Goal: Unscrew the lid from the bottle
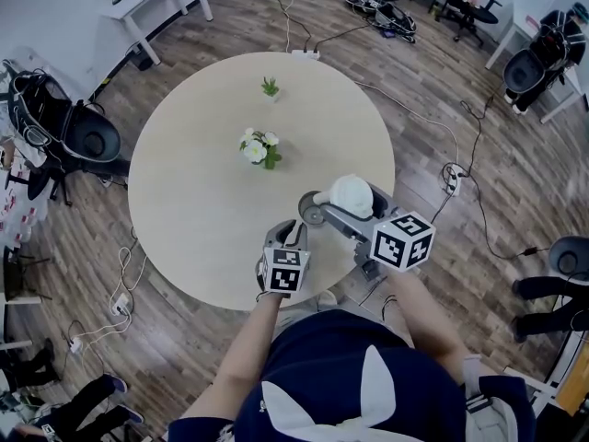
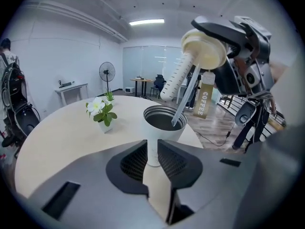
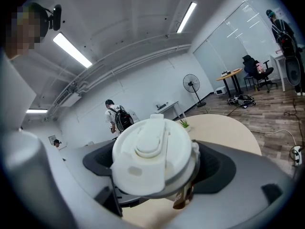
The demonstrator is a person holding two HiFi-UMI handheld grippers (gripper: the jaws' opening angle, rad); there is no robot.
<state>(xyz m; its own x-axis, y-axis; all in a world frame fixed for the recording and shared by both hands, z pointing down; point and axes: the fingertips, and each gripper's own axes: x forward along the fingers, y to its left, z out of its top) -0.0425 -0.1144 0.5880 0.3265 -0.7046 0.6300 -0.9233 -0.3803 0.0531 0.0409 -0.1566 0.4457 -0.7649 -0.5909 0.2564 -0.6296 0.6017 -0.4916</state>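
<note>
- Dark ribbed pads of the left gripper (image 2: 152, 152) press from both sides on the narrow lower part of the white bottle (image 2: 162, 123); the bottle stands upright between them, its wide mouth open.
- White too is the lid (image 3: 151, 152), clamped between the jaws of the right gripper (image 3: 157, 175); it is off the bottle and held above and to the side of the mouth, tilted.
- From the lid's underside hang a clear straw (image 2: 187, 95) and a perforated white tube (image 2: 175, 78); the straw's lower end reaches the bottle's mouth, while the tube is clear of it.
- In the head view both grippers are close together over the near edge of the round pale table (image 1: 189, 201).
- Near the table's middle stands a small pot of white flowers (image 1: 259, 148); farther off, a small green plant (image 1: 270, 87); both are well apart from the bottle.
- Wood-plank floor (image 1: 442, 109) surrounds the table, with cables across it.
</note>
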